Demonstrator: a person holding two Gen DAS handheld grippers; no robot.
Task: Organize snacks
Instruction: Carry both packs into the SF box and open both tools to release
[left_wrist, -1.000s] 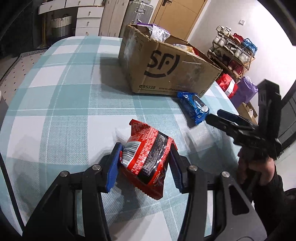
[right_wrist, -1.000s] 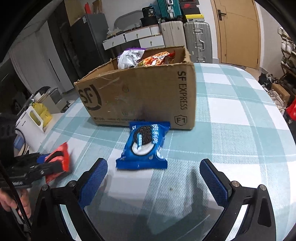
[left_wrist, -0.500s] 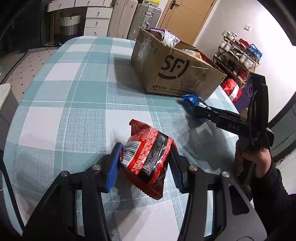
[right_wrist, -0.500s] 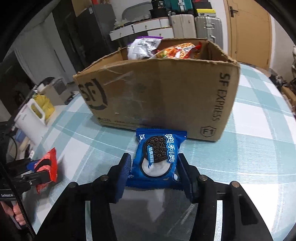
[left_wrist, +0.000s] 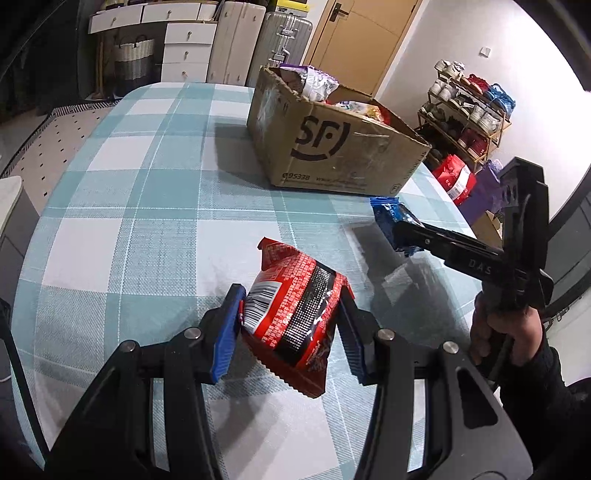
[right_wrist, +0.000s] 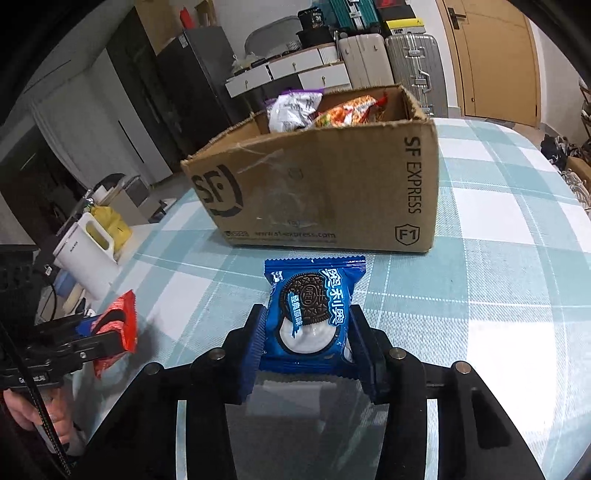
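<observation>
My left gripper (left_wrist: 290, 328) is shut on a red snack packet (left_wrist: 291, 314) and holds it above the checked tablecloth (left_wrist: 147, 229). My right gripper (right_wrist: 308, 347) is shut on a blue Oreo packet (right_wrist: 314, 310), held off the cloth in front of the brown SF cardboard box (right_wrist: 325, 192). The box holds several snack bags (right_wrist: 295, 110). In the left wrist view the box (left_wrist: 332, 147) stands beyond the red packet, and the right gripper (left_wrist: 397, 230) grips the blue packet (left_wrist: 388, 214) at the right. In the right wrist view the left gripper (right_wrist: 96, 332) with the red packet (right_wrist: 120, 325) is at the far left.
A white container (right_wrist: 88, 254) stands off the table's left edge in the right wrist view. Suitcases (left_wrist: 280, 40) and drawers (left_wrist: 184, 48) stand behind the table. A shoe rack (left_wrist: 469, 118) and red bags (left_wrist: 454, 177) are past the table's right edge.
My right gripper moved in on the blue Oreo packet, shut on it and lifted it. My left gripper has risen with the red packet, staying shut on it.
</observation>
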